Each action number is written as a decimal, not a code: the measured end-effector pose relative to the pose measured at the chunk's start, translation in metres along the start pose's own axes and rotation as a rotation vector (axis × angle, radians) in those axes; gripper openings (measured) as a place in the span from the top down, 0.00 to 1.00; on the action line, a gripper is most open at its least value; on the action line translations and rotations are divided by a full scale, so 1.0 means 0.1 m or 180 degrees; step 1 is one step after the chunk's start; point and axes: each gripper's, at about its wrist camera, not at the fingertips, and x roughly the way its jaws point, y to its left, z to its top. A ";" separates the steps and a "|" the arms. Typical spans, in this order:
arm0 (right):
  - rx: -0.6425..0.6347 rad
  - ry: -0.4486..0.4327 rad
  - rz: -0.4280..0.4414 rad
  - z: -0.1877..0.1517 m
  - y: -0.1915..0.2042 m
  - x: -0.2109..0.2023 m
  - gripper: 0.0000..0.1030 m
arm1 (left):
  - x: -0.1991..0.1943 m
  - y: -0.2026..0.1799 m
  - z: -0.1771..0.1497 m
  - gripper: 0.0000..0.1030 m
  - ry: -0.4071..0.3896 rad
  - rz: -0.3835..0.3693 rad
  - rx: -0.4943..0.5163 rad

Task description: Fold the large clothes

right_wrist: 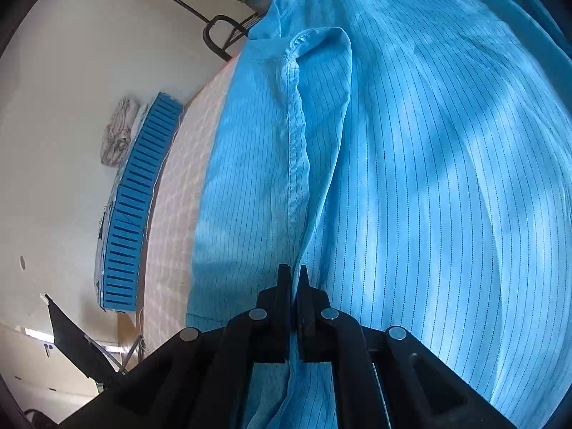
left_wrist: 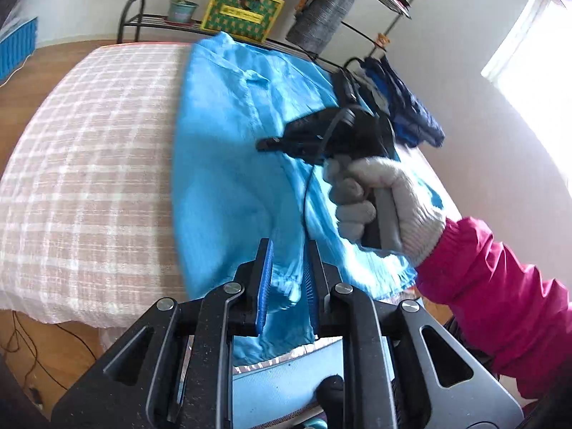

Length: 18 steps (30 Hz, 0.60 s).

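A large light-blue pinstriped garment lies spread on a bed with a pink-and-white plaid cover. Low in the left wrist view, my left gripper hangs over the garment's near edge. Its blue pads stand apart, and a cuff-like bunch of cloth shows in the gap, not pinched. My right gripper, held by a gloved hand, reaches over the garment's middle. In the right wrist view the right gripper is shut on a raised fold of the garment beside a stitched seam.
A metal rack behind the bed holds a yellow box and a potted plant. Dark blue clothes hang at the right near a bright window. A blue slatted crate stands by the bed. Cables lie on the floor.
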 end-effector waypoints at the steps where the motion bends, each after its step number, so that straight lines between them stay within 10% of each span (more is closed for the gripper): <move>1: -0.0030 0.0007 -0.0015 -0.01 0.02 0.00 0.98 | -0.02 0.13 0.05 0.85 -0.0025 0.0077 -0.0127; 6: -0.0365 -0.0066 -0.0351 -0.10 0.12 -0.21 0.66 | 0.19 0.42 0.08 0.85 0.0151 0.0242 -0.0281; 12: -0.0876 0.0091 -0.0507 -0.46 0.41 -0.54 0.64 | 0.51 0.61 -0.08 0.85 0.0509 0.0302 -0.0418; 18: -0.0536 0.0413 -0.0429 -0.94 0.31 -0.65 0.33 | 0.40 0.90 -0.10 0.85 0.0446 0.0273 -0.0751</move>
